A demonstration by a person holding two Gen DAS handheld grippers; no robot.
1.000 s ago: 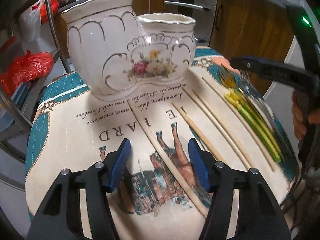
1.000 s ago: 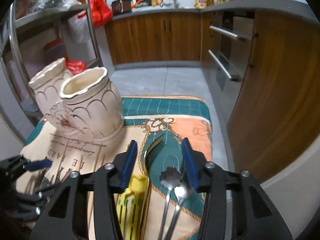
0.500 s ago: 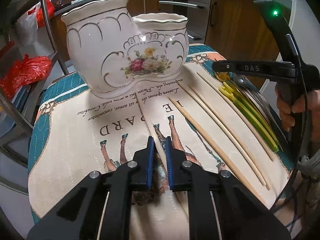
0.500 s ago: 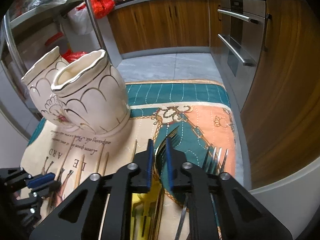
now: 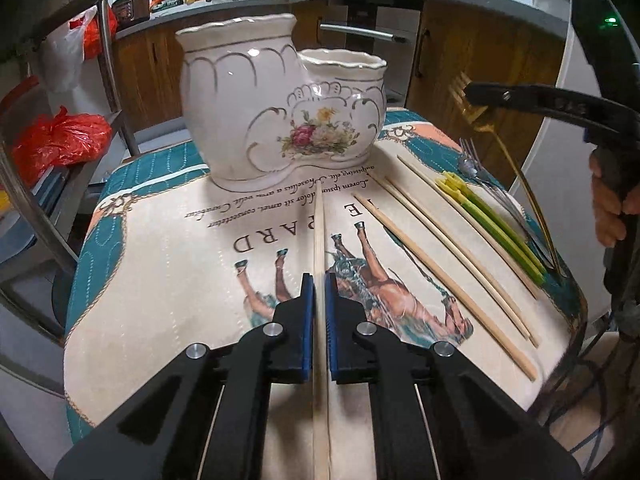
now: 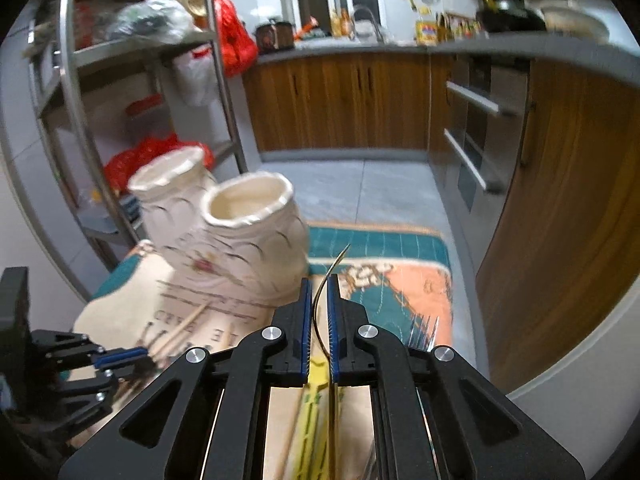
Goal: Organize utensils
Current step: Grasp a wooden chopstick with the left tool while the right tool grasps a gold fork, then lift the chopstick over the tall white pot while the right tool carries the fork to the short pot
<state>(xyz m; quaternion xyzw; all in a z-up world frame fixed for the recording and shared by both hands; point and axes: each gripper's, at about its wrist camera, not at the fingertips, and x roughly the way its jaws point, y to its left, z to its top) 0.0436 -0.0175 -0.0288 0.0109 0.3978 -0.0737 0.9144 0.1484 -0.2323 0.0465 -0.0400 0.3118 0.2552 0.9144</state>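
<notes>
My left gripper is clamped on a single wooden chopstick, whose far tip reaches toward the base of the two-compartment ceramic utensil holder; its near end runs under the gripper body, and I cannot tell whether it is clear of the printed tablecloth. My right gripper has its jaws closing on a gold fork that I see edge-on as a thin curved line. From the left wrist view the tines stick out past the pads and the handle slants down to the cloth's right edge, its end lost among the other cutlery. Three loose chopsticks lie beside green-and-yellow utensils of a kind I cannot identify. Silver forks are partly hidden behind my right gripper. The right wrist view is blurred. A hand is cut off at the frame edge.
</notes>
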